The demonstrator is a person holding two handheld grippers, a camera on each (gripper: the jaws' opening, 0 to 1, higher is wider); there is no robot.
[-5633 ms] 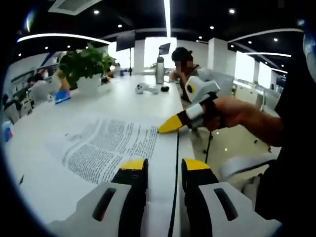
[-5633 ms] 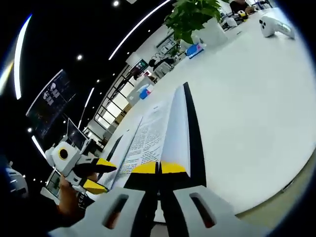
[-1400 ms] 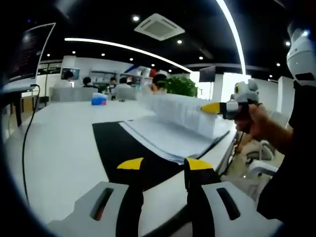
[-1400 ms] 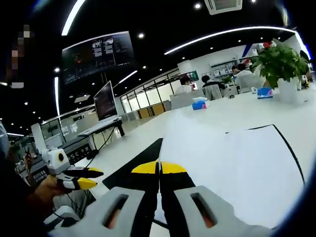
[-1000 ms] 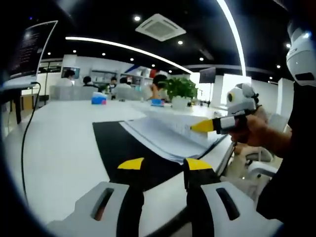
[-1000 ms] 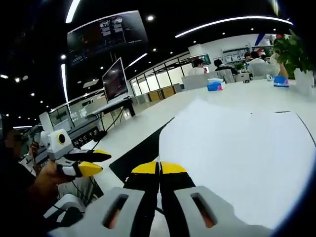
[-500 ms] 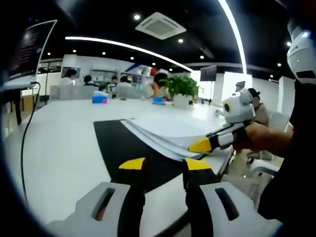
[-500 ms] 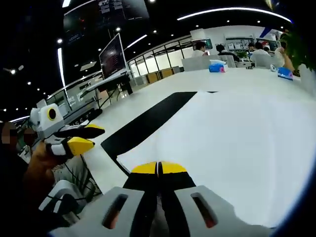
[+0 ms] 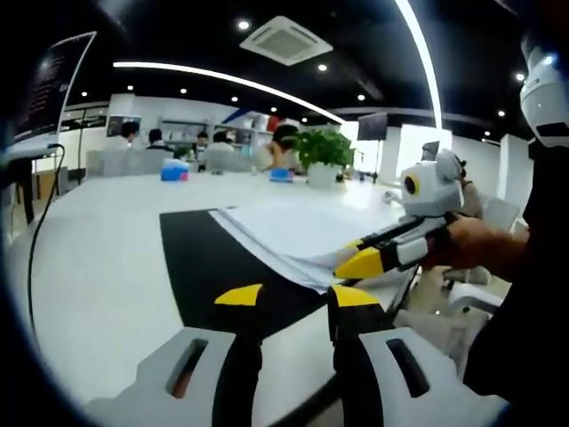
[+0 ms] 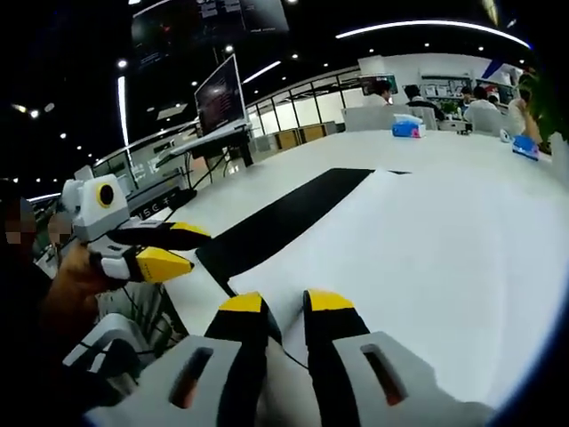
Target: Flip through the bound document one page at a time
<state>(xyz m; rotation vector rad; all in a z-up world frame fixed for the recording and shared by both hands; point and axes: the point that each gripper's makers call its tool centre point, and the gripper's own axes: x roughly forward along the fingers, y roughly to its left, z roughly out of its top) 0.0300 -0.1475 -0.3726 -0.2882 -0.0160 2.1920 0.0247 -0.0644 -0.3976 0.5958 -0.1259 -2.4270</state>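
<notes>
The bound document lies open on the white table. Its black cover is spread to the left and a blank white page lies flat on the stack. My left gripper hovers open near the table's front edge, just short of the cover. My right gripper, held in a hand, rests at the page's near corner. In the right gripper view, the right gripper stands open over the white page, beside the black cover. The left gripper is open at the left.
A potted plant and a blue box stand at the table's far end, where several people sit. A monitor stands on a desk to the left in the right gripper view. The table's front edge runs close below both grippers.
The right gripper carried the lifted page over and down until it lay flat on the stack, then opened and let it go. The left gripper has barely moved.
</notes>
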